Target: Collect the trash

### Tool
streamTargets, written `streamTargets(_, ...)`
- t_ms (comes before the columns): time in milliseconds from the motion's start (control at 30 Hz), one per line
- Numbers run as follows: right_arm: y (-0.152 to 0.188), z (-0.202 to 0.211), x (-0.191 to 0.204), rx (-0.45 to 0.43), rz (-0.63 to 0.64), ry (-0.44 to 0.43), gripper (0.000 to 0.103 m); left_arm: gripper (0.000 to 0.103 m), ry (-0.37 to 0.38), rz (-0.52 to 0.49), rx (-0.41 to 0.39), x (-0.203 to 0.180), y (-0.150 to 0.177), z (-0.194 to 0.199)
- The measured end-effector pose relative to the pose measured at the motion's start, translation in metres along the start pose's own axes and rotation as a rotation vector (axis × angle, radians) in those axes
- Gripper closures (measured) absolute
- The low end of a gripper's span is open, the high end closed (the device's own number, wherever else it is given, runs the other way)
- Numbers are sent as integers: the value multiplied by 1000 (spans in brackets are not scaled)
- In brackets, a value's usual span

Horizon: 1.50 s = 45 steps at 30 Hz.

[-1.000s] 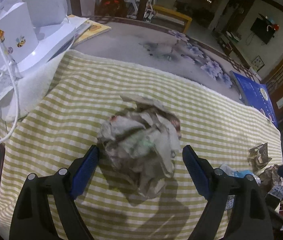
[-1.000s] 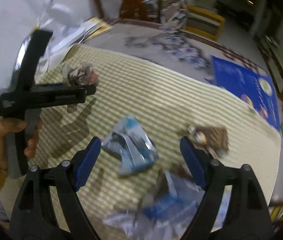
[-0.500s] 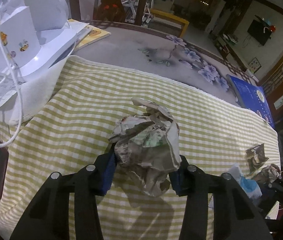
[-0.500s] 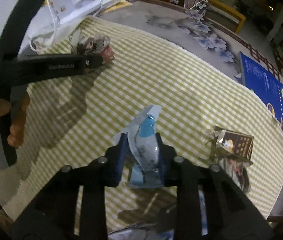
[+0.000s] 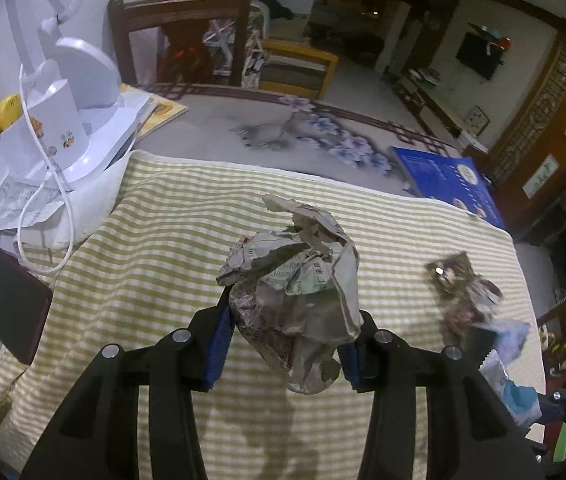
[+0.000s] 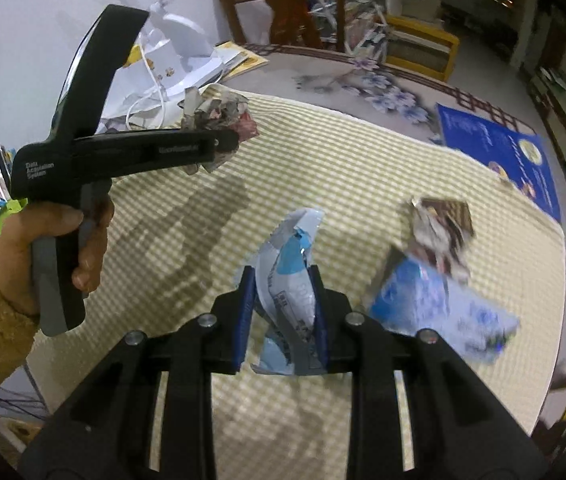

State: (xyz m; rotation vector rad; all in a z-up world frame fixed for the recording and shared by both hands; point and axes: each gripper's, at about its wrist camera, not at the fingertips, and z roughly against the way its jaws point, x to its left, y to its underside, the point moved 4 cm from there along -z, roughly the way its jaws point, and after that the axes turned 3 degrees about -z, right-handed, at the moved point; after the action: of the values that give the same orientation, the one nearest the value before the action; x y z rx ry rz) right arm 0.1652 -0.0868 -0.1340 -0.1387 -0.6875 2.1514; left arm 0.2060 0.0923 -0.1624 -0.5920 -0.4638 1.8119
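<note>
My left gripper [image 5: 287, 344] is shut on a crumpled newspaper ball [image 5: 295, 288], held a little above the green-and-white checked cloth [image 5: 155, 264]. The right wrist view shows that same ball [image 6: 219, 114] pinched at the tip of the left gripper, with a hand [image 6: 55, 240] in a yellow sleeve on its handle. My right gripper [image 6: 283, 300] is shut on a blue and white plastic wrapper [image 6: 289, 276], lifted off the cloth [image 6: 343, 176]. A brown foil wrapper [image 6: 441, 220] and a blue and white packet [image 6: 435, 308] lie on the cloth to the right.
A white lamp base [image 5: 71, 120] with a cord, papers and a dark phone [image 5: 11, 312] crowd the left side. A blue booklet [image 6: 495, 152] lies on the floral tabletop [image 5: 283, 132] beyond the cloth. A wooden chair [image 5: 179, 36] stands behind the table.
Both grippers closed from wide open, the left on the newspaper ball, the right on the blue and white wrapper. Both have lifted their loads off the cloth.
</note>
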Motion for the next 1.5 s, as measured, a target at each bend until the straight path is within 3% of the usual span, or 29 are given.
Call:
streamTargets(267, 42, 31, -16, -33, -157, 40, 77, 60, 48, -48, 17, -29, 25, 24)
streamTargets(533, 68, 66, -29, -98, -236, 97, 77, 60, 105, -135, 47, -66, 53, 43)
streamTargets(1000, 114, 121, -66, -198, -371, 197, 77, 60, 220, -264, 25, -143, 83, 90)
streamTargets(1500, 156, 146, -98, -214, -484, 264, 77, 60, 253, -328, 44, -174, 104, 104)
